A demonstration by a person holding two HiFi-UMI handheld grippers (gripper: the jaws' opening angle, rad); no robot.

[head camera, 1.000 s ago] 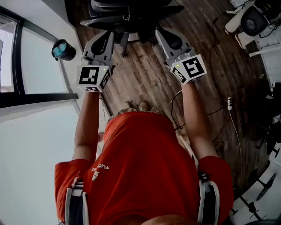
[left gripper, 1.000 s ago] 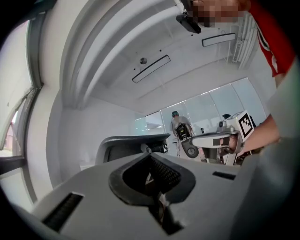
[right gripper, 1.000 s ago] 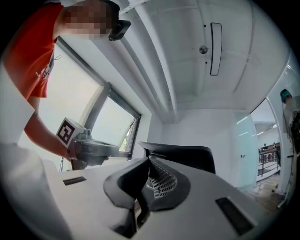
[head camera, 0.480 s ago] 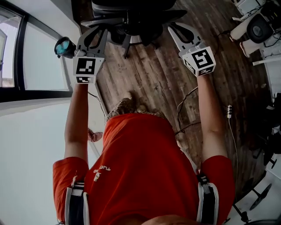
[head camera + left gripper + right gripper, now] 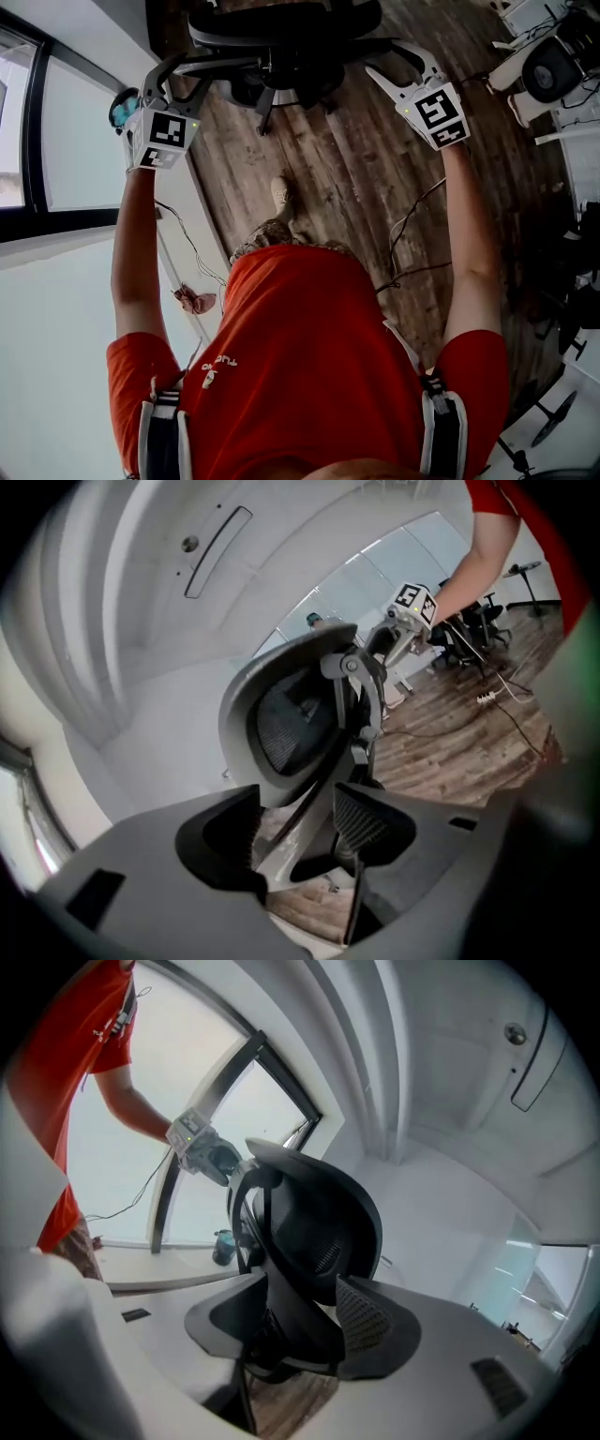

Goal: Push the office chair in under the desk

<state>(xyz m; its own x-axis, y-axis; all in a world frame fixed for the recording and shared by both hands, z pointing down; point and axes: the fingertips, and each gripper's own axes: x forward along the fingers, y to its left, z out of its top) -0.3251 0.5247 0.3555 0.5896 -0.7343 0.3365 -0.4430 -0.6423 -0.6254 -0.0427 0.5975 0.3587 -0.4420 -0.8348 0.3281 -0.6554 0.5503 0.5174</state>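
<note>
Out ahead of the person, the black office chair (image 5: 281, 42) stands on the wooden floor (image 5: 356, 178), with the left gripper (image 5: 178, 80) at one side and the right gripper (image 5: 394, 66) at the other. Both pairs of fingers are spreading apart, each with a strut of the chair's frame loose in the gap. The chair has a curved mesh back in a grey shell.

Left tongs (image 5: 178, 77) and right tongs (image 5: 398, 61) farther forward, wider apart, jaws opening with chair (image 5: 281, 37) frame between.
</note>
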